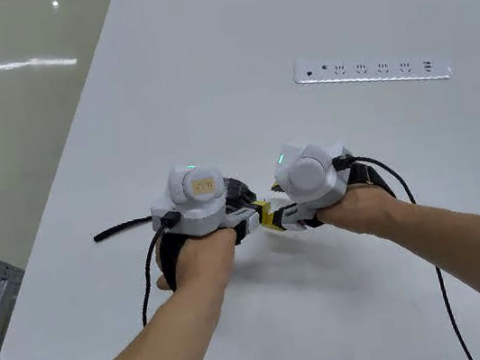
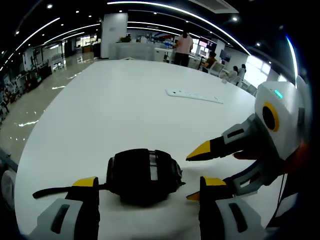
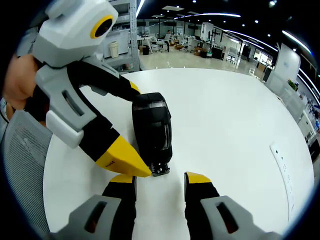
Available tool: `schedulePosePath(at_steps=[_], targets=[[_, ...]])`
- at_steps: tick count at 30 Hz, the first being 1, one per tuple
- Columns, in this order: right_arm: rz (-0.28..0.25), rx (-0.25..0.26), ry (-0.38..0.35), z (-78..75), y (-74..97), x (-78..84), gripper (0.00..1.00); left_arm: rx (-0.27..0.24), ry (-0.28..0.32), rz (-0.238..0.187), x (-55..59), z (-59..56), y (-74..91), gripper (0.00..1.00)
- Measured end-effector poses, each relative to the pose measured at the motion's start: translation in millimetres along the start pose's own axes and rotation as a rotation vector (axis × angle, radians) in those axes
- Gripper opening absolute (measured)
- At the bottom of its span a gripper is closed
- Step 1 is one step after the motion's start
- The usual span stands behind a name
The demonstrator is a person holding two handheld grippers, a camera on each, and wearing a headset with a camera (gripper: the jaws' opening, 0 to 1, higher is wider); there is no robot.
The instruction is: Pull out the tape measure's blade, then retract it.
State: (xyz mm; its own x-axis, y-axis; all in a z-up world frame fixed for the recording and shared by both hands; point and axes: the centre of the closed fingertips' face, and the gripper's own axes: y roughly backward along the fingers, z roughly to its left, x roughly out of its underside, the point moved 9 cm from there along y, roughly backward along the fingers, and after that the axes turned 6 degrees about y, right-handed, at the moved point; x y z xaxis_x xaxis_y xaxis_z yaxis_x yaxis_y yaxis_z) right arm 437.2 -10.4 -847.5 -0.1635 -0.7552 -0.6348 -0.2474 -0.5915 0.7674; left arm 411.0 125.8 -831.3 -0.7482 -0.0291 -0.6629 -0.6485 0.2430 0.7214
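Left tongs straddle tape measure, right tongs spread beside

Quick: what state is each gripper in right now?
Left gripper: open, jaws either side of the tape measure.
Right gripper: open, near the blade's hook.

No legible txt, brand or no. is found. A small yellowish sticker is seen on top of the left gripper, but its print is too blurred to be read. Marks on the power strip are too small to be made out. No print is seen on the tape measure casing.
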Motion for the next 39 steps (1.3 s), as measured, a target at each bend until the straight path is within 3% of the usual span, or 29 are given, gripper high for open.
schedulePosePath(at_steps=[12,32,39], targets=[[-0.021,0.042,-0.093,6.7,14.5,1.4,0.44,0.011,-0.013,0.003,5.1,2.6,10.2,0.84],[-0.03,0.13,-0.221,30.9,46.5,8.9,0.55,0.025,-0.038,-0.041,6.3,4.3,33.2,0.9],[-0.043,0.174,-0.299,38.2,62.9,13.5,0.58,0.035,-0.063,-0.067,8.4,2.6,45.5,0.9]])
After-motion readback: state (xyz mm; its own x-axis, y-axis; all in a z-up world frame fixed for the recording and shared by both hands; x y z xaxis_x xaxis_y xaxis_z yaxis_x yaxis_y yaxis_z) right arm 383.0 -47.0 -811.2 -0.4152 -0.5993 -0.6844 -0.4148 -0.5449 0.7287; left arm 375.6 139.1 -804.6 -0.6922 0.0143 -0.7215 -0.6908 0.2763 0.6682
